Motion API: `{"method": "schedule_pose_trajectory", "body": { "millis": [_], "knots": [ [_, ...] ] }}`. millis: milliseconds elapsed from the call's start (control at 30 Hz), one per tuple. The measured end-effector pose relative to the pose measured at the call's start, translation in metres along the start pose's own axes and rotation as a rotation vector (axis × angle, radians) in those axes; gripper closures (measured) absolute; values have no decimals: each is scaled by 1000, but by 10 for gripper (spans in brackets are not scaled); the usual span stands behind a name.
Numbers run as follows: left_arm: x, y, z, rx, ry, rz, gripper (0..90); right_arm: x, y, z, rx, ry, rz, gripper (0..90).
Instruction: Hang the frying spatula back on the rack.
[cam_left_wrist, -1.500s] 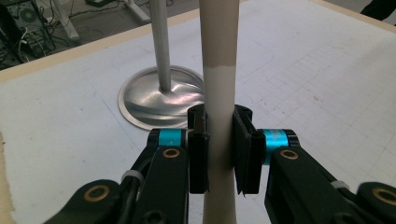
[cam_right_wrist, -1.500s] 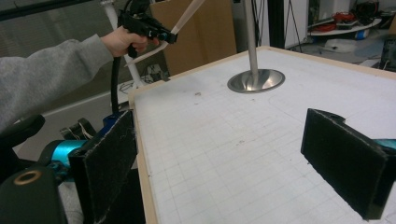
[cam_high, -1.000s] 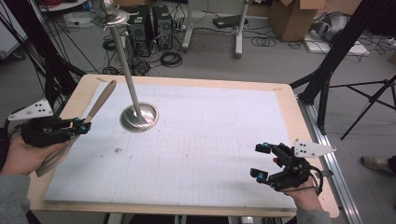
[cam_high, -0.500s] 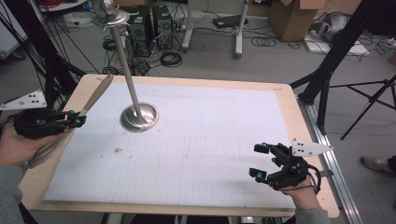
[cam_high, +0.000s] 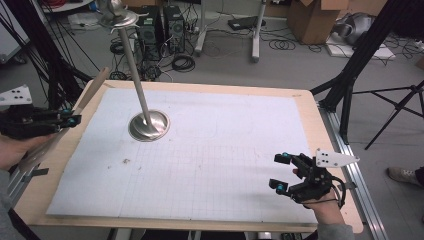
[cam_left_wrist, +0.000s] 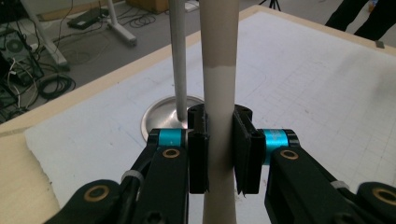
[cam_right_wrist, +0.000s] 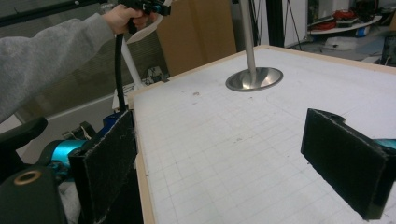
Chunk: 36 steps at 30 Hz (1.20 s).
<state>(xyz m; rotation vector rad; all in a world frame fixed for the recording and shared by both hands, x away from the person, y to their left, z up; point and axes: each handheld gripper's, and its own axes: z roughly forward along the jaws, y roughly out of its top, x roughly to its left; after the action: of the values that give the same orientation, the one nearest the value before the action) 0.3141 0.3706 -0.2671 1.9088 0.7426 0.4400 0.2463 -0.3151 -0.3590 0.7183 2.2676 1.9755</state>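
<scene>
I see the desk (cam_high: 320, 150) with a metal stand (cam_high: 148, 125) near its far left. My left claw (cam_high: 70, 120) pinches a long wooden stick (cam_high: 92, 90) above the desk's left edge; my right claw (cam_high: 280, 172) hangs spread.

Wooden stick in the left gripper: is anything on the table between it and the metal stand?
Nothing visible. The wooden stick is clamped in the left gripper, with bare white mat up to the metal stand.

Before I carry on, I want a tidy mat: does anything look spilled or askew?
A small dark speck of debris lies on the white mat, toward the person from the metal stand's round base. Nothing is spilled; the stand looks upright.
</scene>
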Motion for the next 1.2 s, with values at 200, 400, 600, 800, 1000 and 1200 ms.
{"method": "schedule_pose_trajectory", "body": {
  "millis": [200, 400, 600, 800, 1000, 1200],
  "knots": [
    [5, 9, -6, -7, 6, 8, 777, -2, -1, -5, -11, -8, 2, 97],
    [12, 16, -9, -28, 12, 1, 777, -3, -3, -8, -14, -13, 7, 97],
    [19, 18, -10, -40, 18, -6, 777, -3, -3, -10, -14, -15, 13, 98],
    [28, 22, -13, -57, 13, 7, 777, -6, -5, -12, -22, -27, 18, 97],
    [34, 27, -19, -68, 16, 12, 777, -8, -6, -14, -19, -36, 18, 98],
    [39, 34, -22, -77, 18, 15, 777, -9, -8, -15, -19, -41, 26, 97]
  ]
}}
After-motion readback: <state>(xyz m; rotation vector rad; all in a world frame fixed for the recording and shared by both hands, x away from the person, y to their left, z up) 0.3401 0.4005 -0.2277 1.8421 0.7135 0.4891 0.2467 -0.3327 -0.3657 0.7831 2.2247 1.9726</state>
